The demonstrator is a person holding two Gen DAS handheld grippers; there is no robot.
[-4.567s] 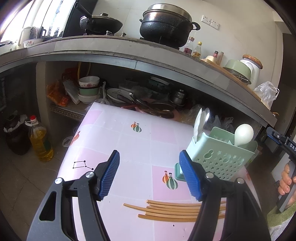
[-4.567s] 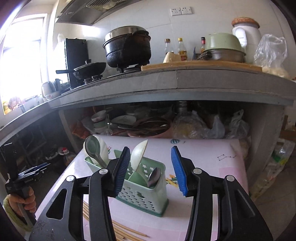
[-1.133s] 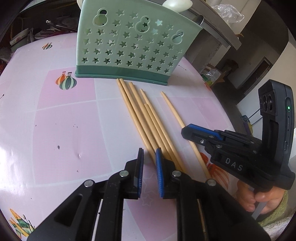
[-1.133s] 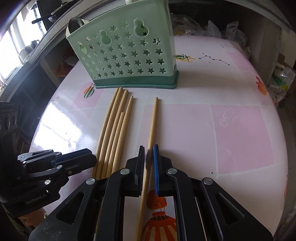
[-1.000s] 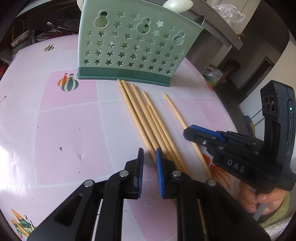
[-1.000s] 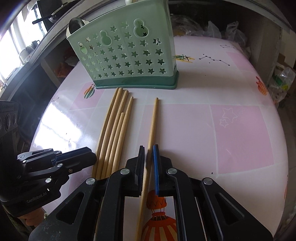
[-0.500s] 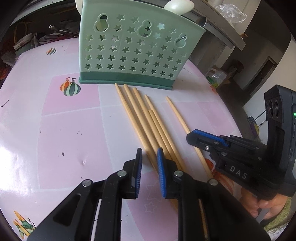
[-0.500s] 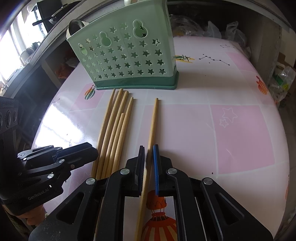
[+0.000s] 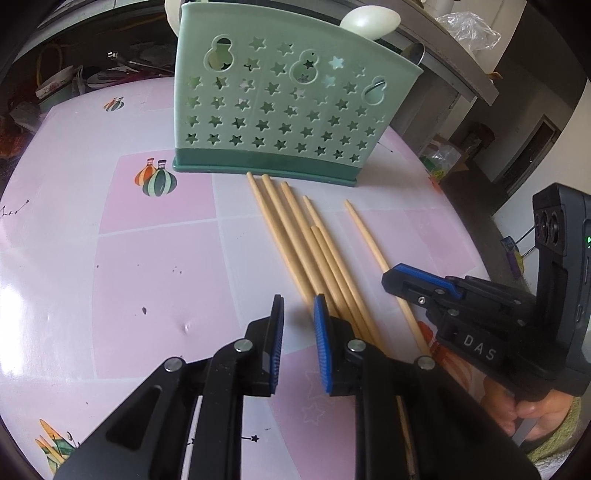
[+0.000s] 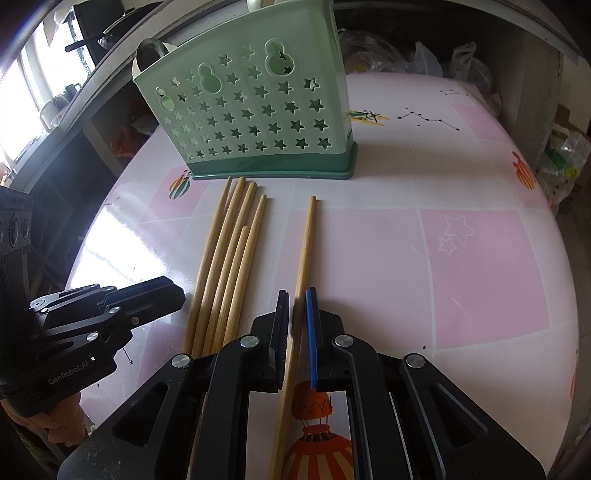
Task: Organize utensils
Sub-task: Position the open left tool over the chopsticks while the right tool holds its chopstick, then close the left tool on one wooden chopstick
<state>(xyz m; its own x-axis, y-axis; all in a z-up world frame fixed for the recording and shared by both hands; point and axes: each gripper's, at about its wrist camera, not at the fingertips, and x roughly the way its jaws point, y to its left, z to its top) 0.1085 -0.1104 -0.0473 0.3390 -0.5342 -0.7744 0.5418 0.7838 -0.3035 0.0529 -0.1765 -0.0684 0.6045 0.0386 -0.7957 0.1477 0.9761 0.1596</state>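
Several wooden chopsticks (image 9: pixel 295 236) lie side by side on the pink tablecloth in front of a green star-cut utensil holder (image 9: pixel 280 110). One single chopstick (image 10: pixel 304 243) lies apart to their right. My right gripper (image 10: pixel 295 314) is shut on this single chopstick near its thick end, low on the table. My left gripper (image 9: pixel 298 317) hovers over the near ends of the bundle, its jaws slightly apart, holding nothing. The holder (image 10: pixel 255 114) carries spoons (image 9: pixel 369 22).
The round table's edge (image 10: pixel 554 280) curves close on the right. A kitchen counter with shelves of dishes (image 9: pixel 74 77) stands behind the holder. Plastic bags (image 10: pixel 399 55) sit beyond the table.
My left gripper's jaws have opened a little and let go of the bundle, pulling back slightly. The right gripper stays shut on the single chopstick.
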